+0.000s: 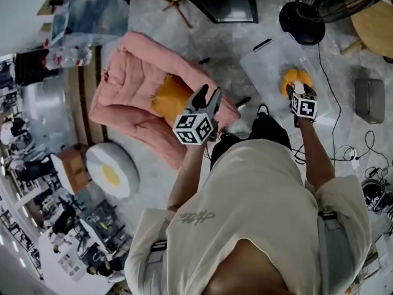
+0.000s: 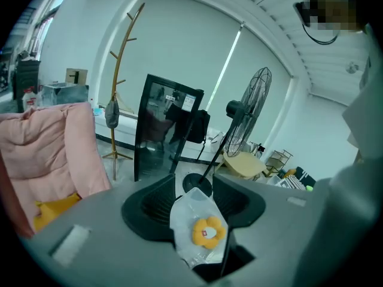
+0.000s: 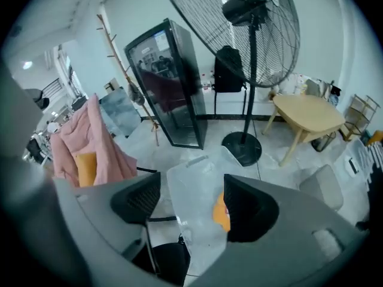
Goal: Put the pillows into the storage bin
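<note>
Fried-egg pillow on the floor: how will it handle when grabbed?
The egg pillow looks puffy and rounded, so it is probably soft and light, squashing under the jaws. It lies flat and wide, so it is unlikely to roll. Pinched at the rim, it would likely sag.

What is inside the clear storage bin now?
One orange flower pillow lies inside the storage bin. In the head view the right gripper covers its near edge; what lies under the pillow is hidden.

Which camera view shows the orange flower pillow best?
The left gripper view: the whole pillow shows. In the head view the right gripper covers part; in the right gripper view a jaw hides about half.
</note>
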Action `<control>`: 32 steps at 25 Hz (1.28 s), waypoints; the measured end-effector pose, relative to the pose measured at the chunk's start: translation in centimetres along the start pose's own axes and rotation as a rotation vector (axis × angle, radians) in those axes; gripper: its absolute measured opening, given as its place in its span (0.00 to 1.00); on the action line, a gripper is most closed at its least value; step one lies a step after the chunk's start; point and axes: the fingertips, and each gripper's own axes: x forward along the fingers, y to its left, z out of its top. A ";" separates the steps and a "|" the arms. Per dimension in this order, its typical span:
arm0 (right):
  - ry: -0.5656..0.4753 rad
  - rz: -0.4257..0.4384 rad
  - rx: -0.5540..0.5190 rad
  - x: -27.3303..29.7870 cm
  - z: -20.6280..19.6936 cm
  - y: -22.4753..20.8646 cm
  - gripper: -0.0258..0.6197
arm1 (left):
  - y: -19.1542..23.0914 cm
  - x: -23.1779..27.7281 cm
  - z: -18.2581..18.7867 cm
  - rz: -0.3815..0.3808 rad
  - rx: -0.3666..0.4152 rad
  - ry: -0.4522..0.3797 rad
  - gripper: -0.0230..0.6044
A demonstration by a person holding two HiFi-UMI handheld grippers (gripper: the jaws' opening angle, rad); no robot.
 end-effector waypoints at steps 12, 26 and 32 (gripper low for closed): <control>-0.055 0.132 -0.322 -2.6 2.7 13.8 0.63 | 5.7 -10.1 -3.4 0.099 -0.008 -0.083 0.38; -0.063 0.209 -0.470 -6.5 -1.2 30.4 0.66 | 15.1 -25.1 -10.6 0.214 -0.101 -0.126 0.38; -0.050 0.224 -0.526 -6.4 -2.7 35.7 0.68 | 18.6 -28.9 -11.9 0.246 -0.146 -0.169 0.38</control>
